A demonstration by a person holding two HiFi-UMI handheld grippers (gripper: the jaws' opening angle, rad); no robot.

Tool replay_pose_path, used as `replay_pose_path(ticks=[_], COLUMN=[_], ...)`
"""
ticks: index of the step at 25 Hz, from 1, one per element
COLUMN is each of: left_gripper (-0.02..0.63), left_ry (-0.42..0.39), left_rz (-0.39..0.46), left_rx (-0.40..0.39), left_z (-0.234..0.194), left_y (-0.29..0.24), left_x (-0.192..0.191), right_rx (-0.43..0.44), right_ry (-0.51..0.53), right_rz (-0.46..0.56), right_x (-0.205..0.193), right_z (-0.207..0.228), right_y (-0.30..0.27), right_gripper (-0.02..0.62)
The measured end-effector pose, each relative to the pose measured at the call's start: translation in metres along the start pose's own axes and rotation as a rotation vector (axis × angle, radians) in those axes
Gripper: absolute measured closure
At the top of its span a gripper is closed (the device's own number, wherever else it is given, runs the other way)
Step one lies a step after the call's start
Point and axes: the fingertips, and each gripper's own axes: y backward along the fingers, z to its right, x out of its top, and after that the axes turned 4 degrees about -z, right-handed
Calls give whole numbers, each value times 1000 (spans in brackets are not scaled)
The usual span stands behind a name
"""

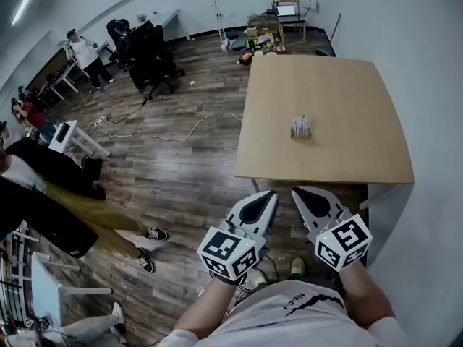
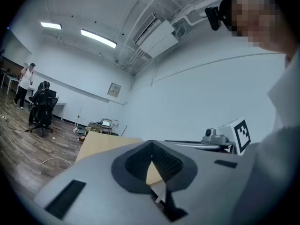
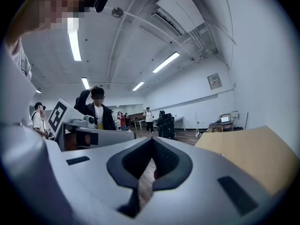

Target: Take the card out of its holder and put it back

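Note:
The card holder (image 1: 300, 126), a small pale stand with a card in it, sits near the middle of the light wooden table (image 1: 347, 100). Both grippers hang side by side in front of the person's body, short of the table's near edge and well away from the holder. My left gripper (image 1: 270, 194) has its jaws pressed together with nothing between them. My right gripper (image 1: 299, 191) is shut too, and holds nothing. The left gripper view shows its shut tips (image 2: 151, 143) and the table (image 2: 101, 145) beyond. The right gripper view shows its shut tips (image 3: 152, 140) and the table (image 3: 248, 153) at right.
Boxes and a laptop (image 1: 286, 10) stand past the table's far end. A white cable (image 1: 181, 132) trails over the wood floor at left. Black office chairs (image 1: 152, 56) and several people (image 1: 43, 186) are at left. A white wall (image 1: 427, 63) runs along the right.

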Motion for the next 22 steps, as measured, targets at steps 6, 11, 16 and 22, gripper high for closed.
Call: replay_pose_path(ticks=[6,11,16,22], left_gripper=[594,594,594,594], left_ry=[5,20,21,22], left_rz=[0,2,10,-6], left_rx=[8,9,34,75], left_z=[2,5,-3,-5], left_y=[-4,-8,-16,-44], left_x=[-1,1,8,-12], right_rx=[0,26,43,56], right_ry=[8,-22,-46,-76], right_rz=[-2,7,38,45], right_x=[8,15,28,8], right_z=[3,8,28,72], right_y=[4,10,19,32], right_gripper=[583,583,583,583])
